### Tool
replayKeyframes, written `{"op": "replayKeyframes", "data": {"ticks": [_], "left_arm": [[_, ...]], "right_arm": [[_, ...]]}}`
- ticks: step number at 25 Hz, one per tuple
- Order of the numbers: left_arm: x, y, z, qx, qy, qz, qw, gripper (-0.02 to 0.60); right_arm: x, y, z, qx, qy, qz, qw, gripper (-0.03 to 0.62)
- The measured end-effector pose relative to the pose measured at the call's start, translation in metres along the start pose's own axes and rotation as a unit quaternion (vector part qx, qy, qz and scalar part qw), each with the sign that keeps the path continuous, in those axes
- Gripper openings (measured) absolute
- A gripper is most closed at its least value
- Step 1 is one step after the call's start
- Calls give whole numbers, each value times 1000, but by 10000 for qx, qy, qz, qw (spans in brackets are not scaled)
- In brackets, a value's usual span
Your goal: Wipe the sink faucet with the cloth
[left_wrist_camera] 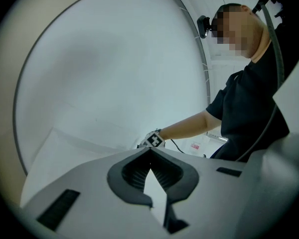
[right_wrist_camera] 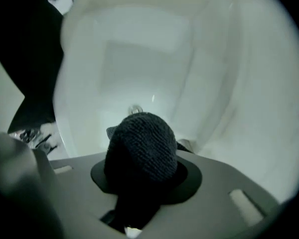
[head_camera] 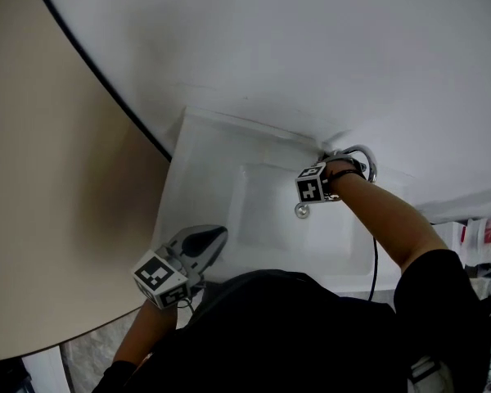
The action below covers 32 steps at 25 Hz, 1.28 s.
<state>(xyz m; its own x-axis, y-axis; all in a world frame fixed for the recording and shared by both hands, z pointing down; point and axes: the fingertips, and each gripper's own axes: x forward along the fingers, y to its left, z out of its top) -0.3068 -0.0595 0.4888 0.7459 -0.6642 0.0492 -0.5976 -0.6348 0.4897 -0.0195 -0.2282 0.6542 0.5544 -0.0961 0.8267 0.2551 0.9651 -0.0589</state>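
The white sink [head_camera: 204,150] fills the middle of the head view, with its chrome faucet [head_camera: 363,160] arching at the back right. My right gripper [head_camera: 334,164] is right up against the faucet, its marker cube just in front. In the right gripper view this gripper [right_wrist_camera: 139,168] is shut on a bunched dark knitted cloth [right_wrist_camera: 142,148], tilted down over the basin [right_wrist_camera: 139,54] and drain [right_wrist_camera: 135,108]. My left gripper [head_camera: 198,248] hovers at the sink's front left edge. Its jaws [left_wrist_camera: 150,156] are shut with nothing between them.
A beige wall [head_camera: 49,178] with a dark curved border runs along the left. Bottles and packages [head_camera: 475,236] stand at the right of the sink. A black cable [head_camera: 375,260] hangs under my right forearm. The drain [head_camera: 301,210] lies in the basin below the right gripper.
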Motion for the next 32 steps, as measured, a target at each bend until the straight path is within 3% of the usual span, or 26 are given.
{"op": "replayKeyframes", "data": {"ticks": [1,2,3,4,5,7,9,10,11,12,13,14,17,18,20,24,28,32], "left_arm": [[2,-3,3,74,11,-154,9999,0],[3,-6,7,124,45,-268,9996,0],[6,-9,10,168,85,-335,9993,0],[10,-13,15,230,123,-381,9989,0],[14,-19,20,315,160,-427,9985,0],[27,-41,31,509,217,-564,9969,0],[45,-71,39,587,213,-724,9954,0],[56,-86,43,562,181,-800,9950,0],[67,-98,44,539,146,-887,9945,0],[79,-109,43,519,115,-995,9936,0],[92,-122,41,480,84,-1133,9924,0],[106,-136,38,436,67,-1296,9906,0],[147,-181,27,404,277,-1749,9834,3],[161,-195,25,386,401,-1858,9810,12],[188,-224,19,394,716,-2079,9747,117],[230,-273,-1,590,1427,-2466,9567,329],[245,-286,-4,671,1711,-2677,9458,454],[240,-297,-6,395,1773,-3181,9305,459]], "right_arm": [[-30,15,13,344,-814,-59,9961,132],[-61,30,25,802,-1698,-46,9822,132],[-90,43,30,1349,-2569,43,9570,132],[-116,53,30,1921,-3407,161,9202,132],[-140,60,24,2447,-4209,261,8731,132],[-176,73,-2,3258,-5559,465,7633,133],[-195,91,-39,3708,-6487,614,6617,133],[-199,101,-56,3801,-6806,610,6233,133],[-199,109,-71,3817,-7030,538,5977,133],[-196,118,-84,3768,-7153,396,5872,133],[-190,128,-95,3660,-7177,185,5922,133],[-183,137,-104,3502,-7113,-89,6093,133],[-168,163,-123,2746,-6680,-1089,6830,133],[-167,172,-126,2421,-6544,-1409,7023,133],[-170,187,-131,1802,-6344,-1980,7251,133],[-187,204,-138,1071,-6083,-2792,7352,135],[-207,220,-116,227,-5896,-3138,7439,135],[-249,224,-93,-202,-6211,-3201,7151,135]]}}
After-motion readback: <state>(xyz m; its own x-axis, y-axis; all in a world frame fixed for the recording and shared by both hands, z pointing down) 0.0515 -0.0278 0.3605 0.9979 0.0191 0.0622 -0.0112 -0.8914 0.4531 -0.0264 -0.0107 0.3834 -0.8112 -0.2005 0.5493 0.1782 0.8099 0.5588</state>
